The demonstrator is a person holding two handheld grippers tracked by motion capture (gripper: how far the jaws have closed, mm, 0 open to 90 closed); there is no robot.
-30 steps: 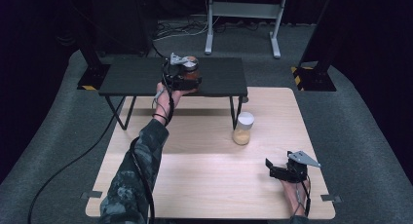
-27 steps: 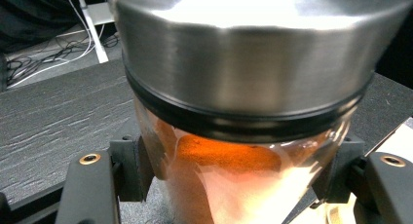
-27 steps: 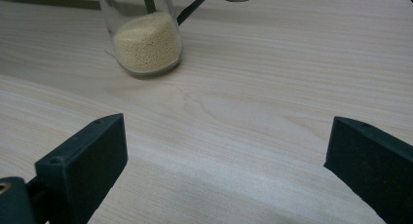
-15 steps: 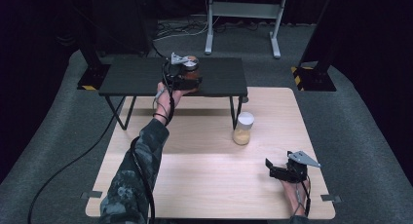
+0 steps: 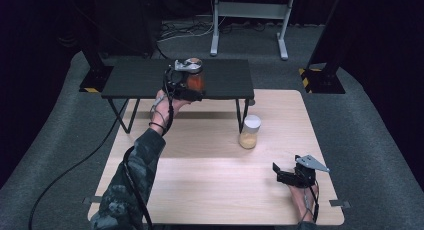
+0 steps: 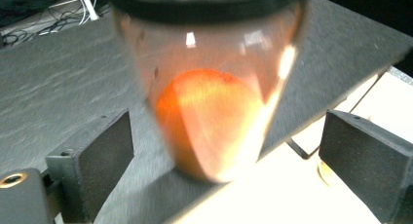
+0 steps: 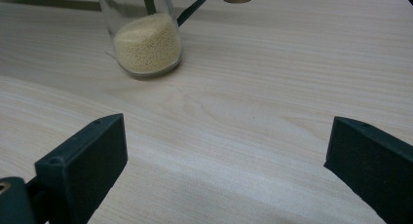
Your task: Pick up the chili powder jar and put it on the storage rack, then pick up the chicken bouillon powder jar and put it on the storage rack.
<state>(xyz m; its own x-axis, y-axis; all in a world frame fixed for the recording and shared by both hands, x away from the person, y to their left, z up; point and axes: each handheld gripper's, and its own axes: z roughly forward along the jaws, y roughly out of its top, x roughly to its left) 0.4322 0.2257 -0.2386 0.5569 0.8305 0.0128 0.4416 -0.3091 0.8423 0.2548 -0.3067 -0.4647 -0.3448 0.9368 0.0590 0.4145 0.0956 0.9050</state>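
A clear jar with orange contents and a metal lid (image 5: 194, 75) stands near the front edge of a low black shelf (image 5: 135, 79). My left gripper (image 5: 191, 89) is open around it. In the left gripper view the jar (image 6: 209, 117) sits between the two pads (image 6: 104, 156), and a gap shows on each side. My right gripper (image 5: 282, 174) rests open and empty low over the wooden table (image 5: 200, 185) at its near right. A white-lidded jar of yellow grains (image 5: 249, 132) stands upright mid-table, ahead of the right gripper (image 7: 224, 160) as the same jar (image 7: 148, 41).
The black shelf stands on thin legs (image 5: 242, 115) over the table's far edge. A black cable (image 5: 70, 165) trails from the left gripper off the table's left side. Grey carpet and a metal stand (image 5: 250, 20) lie beyond.
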